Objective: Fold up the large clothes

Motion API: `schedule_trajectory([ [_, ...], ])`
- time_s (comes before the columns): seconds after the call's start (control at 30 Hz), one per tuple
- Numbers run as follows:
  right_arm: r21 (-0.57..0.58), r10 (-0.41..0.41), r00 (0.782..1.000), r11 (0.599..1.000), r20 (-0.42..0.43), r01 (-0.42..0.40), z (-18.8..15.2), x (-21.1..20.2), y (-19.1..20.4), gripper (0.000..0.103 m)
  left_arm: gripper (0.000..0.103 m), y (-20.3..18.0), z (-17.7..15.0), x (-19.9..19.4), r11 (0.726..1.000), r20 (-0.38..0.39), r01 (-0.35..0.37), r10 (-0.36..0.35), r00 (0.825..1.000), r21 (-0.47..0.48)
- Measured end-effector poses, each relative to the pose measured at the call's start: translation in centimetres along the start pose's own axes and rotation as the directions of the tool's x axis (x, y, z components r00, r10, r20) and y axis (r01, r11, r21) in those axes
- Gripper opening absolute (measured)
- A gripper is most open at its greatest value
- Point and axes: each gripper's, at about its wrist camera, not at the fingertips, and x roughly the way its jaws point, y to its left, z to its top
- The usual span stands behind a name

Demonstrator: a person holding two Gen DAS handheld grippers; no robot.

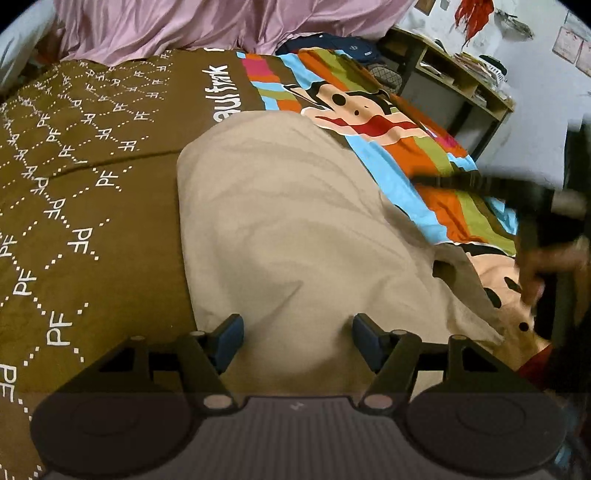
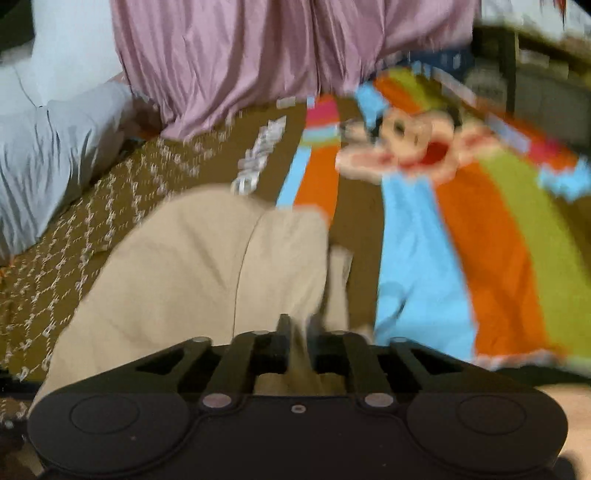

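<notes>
A large beige garment (image 1: 295, 229) lies spread on the bed, its rounded far edge towards the headboard side. My left gripper (image 1: 298, 325) hovers open just over its near part, with only flat cloth showing between the blue pads. In the right wrist view, which is blurred, the beige garment (image 2: 192, 266) shows a seam and a folded-over edge. My right gripper (image 2: 299, 325) has its jaws close together with a ridge of beige cloth pinched between them. In the left wrist view, a blurred dark tool and a hand (image 1: 535, 269) sit at the garment's right edge.
The bedspread is brown with white "PF" marks (image 1: 92, 221) on the left and bright stripes with a cartoon monkey (image 1: 369, 122) on the right. A pink curtain (image 1: 184, 26) hangs behind the bed. A wooden shelf (image 1: 454, 85) stands at the far right. Grey-white bedding (image 2: 44, 155) lies at the left.
</notes>
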Motion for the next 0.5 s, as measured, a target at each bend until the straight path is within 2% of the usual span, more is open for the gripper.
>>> schedule_trajectory([
  [0.07,-0.014,0.032,0.998,0.999,0.057,-0.031,1.8,-0.9,0.8,0.021,0.069,-0.2,0.0,0.0,1.000,0.004,-0.011,0.010,1.000,0.004],
  [0.13,-0.028,0.090,0.993,0.996,0.073,-0.088,3.6,-0.6,2.0,0.027,0.069,-0.1,-0.1,0.0,1.000,0.008,-0.006,0.006,1.000,-0.004],
  [0.2,-0.078,0.165,0.985,0.984,0.056,-0.161,5.2,0.7,3.9,0.031,0.069,0.2,-0.1,0.0,1.000,0.011,0.005,-0.005,1.000,-0.013],
  [0.3,-0.172,0.246,0.969,0.955,-0.008,-0.244,6.3,3.5,7.3,0.032,0.069,0.4,-0.3,-0.1,1.000,0.016,0.011,-0.011,1.000,-0.019],
  [0.4,-0.271,0.230,0.965,0.928,-0.128,-0.257,5.7,6.8,9.9,0.031,0.069,0.4,-0.5,0.1,1.000,0.026,0.006,-0.005,1.000,-0.023],
  [0.5,-0.300,0.191,0.966,0.924,-0.172,-0.236,4.1,8.9,10.3,0.031,0.069,0.5,-0.5,0.5,1.000,0.024,0.004,-0.004,1.000,-0.021],
])
